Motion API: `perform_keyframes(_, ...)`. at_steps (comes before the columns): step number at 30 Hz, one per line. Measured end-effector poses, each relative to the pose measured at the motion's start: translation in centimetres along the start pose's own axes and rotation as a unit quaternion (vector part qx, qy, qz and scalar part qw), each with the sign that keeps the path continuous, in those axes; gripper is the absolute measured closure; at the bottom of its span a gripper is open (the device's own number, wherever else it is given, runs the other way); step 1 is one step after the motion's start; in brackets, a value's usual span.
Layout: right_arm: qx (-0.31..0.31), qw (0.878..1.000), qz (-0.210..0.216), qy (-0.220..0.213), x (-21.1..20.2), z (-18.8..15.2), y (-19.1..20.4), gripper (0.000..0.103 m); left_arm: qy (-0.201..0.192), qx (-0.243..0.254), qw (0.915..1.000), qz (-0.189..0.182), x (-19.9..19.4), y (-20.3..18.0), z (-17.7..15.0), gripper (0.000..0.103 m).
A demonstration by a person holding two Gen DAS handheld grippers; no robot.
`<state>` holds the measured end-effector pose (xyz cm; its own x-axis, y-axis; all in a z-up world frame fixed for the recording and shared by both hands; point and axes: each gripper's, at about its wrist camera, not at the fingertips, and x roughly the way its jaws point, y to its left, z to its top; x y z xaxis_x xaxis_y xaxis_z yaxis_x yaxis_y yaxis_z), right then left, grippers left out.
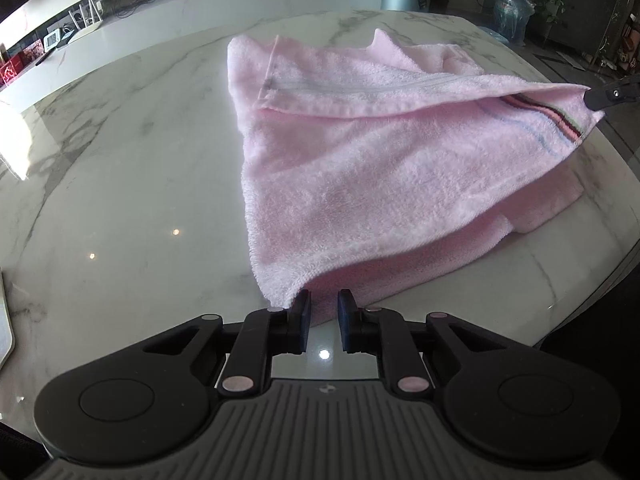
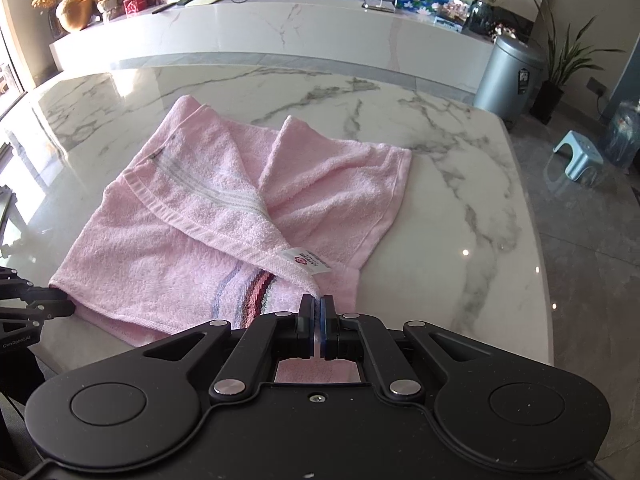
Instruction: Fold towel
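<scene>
Right gripper (image 2: 319, 316) pinching towel (image 2: 224, 216) corner at lower centre, left gripper (image 1: 324, 312) spread around corner, unclamped: risks slipping free and skewing fold.

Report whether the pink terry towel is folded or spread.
Partly folded: the pink terry towel lies doubled on the marble table, one striped corner pinched in the right gripper.

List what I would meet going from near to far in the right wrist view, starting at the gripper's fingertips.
right gripper shut on a towel corner → white label → pink towel → bare marble table → long white counter.
</scene>
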<state>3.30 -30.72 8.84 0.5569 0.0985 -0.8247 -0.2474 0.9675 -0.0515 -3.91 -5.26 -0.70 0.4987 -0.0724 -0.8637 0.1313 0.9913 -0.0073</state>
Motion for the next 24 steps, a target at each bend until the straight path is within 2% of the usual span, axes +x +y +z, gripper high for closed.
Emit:
perform_keyframes(3,0.008,1.000,-0.008,0.004,-0.4,-0.3,-0.8,0.102,0.001,-0.001,1.0000,0.005,-0.1,0.2,-0.1,0.089)
perform_keyframes(11,0.048,0.996,-0.009,0.073,3.8,-3.7,-2.0,0.103,0.000,0.012,0.9996,0.025,-0.1,-0.2,-0.1,0.089)
perform_keyframes(16,0.063,0.993,0.003,0.099,5.2,-5.0,-2.0,0.102,-0.001,0.011,0.9995,0.031,-0.2,0.2,0.0,0.089)
perform_keyframes(24,0.063,0.991,0.013,0.118,6.2,-5.6,-1.8,0.102,0.004,0.012,0.9992,0.037,-0.4,0.8,0.1,0.089)
